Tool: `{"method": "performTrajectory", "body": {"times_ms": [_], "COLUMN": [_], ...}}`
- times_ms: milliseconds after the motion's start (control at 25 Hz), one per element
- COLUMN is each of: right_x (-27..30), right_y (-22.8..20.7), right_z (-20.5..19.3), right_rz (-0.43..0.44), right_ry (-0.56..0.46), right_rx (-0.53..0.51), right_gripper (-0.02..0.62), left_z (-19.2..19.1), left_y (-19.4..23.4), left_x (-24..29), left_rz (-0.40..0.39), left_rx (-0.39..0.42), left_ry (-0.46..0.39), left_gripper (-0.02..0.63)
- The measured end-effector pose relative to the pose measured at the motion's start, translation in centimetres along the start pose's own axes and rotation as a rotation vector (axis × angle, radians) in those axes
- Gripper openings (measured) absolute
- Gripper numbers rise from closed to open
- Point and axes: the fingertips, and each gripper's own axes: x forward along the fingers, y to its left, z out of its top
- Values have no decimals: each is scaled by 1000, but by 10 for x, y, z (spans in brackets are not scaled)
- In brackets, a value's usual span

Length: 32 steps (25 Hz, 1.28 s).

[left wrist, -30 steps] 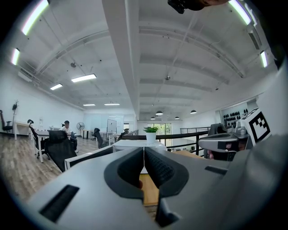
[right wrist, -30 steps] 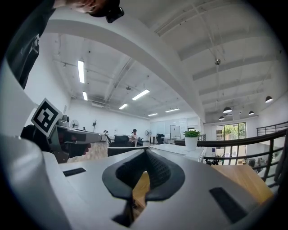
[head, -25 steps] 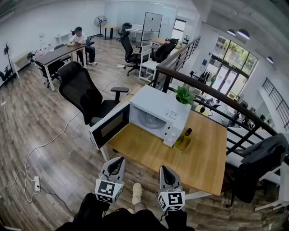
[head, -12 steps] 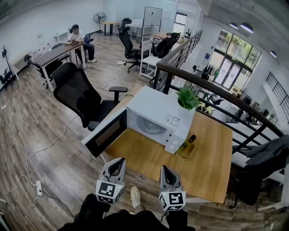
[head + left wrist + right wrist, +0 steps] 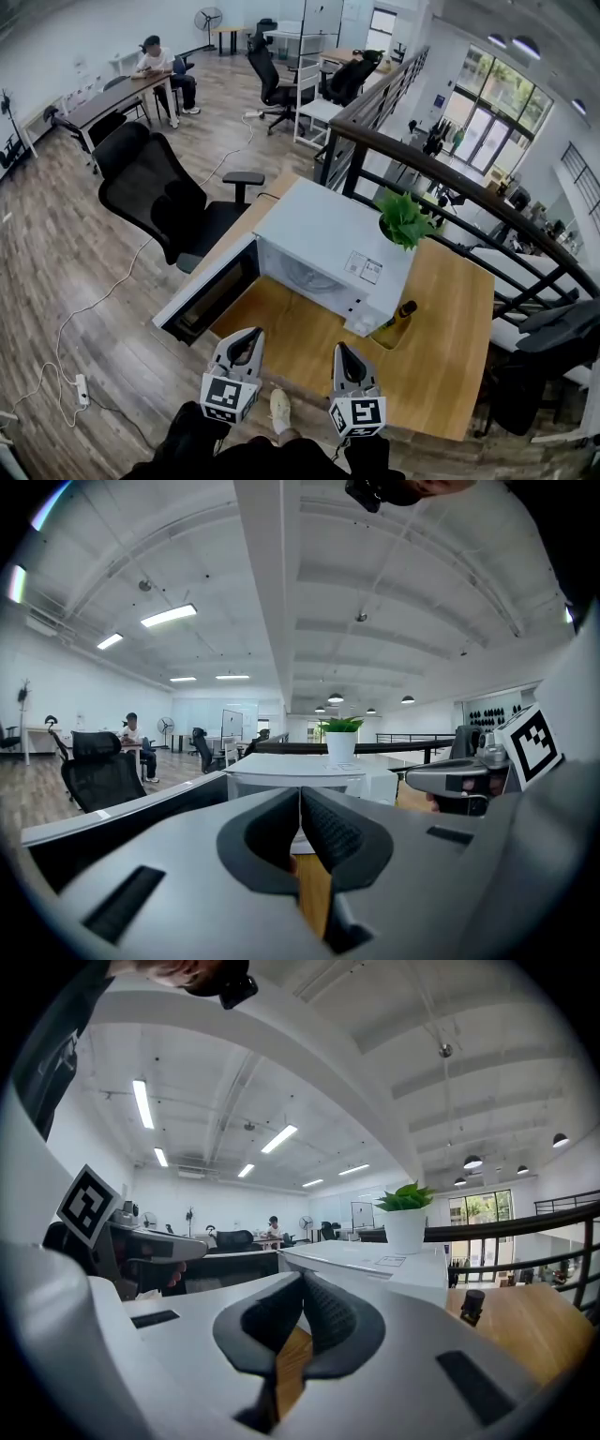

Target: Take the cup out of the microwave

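A white microwave (image 5: 323, 246) stands on the wooden table (image 5: 450, 347) with its door (image 5: 208, 292) swung open to the left. Inside the cavity only the glass turntable (image 5: 305, 273) shows; I cannot make out a cup. My left gripper (image 5: 245, 341) and right gripper (image 5: 343, 355) hover side by side at the table's near edge, short of the microwave. Both are shut with nothing between the pads. In the left gripper view the left gripper (image 5: 300, 794) points at the microwave (image 5: 272, 772). In the right gripper view the right gripper (image 5: 302, 1279) does the same, facing the microwave (image 5: 375, 1265).
A potted plant (image 5: 408, 220) sits on top of the microwave. A dark bottle (image 5: 398, 317) stands on a small tray right of it. A black office chair (image 5: 155, 192) is left of the table, a railing (image 5: 441, 183) behind it. A person sits at a far desk (image 5: 155, 61).
The head view has drawn closer to the table, so the microwave and its open door look larger and lower in the frame. Both grippers stay shut and moved forward together.
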Motion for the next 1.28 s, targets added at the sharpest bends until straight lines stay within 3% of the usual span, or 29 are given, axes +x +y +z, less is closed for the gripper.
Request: {"method": "performTrajectory", "body": {"times_ms": [1280], "right_x": [195], "right_y": [-39], "right_z": [-96], "right_rz": [80], "right_ry": [172], "right_rx": [56], "right_gripper": [15], "left_z": [-82], "left_y": [81], "left_x": [158], "left_rz": [-2], "left_rx": [-99], "left_ry": [159], "left_gripper": [28]}}
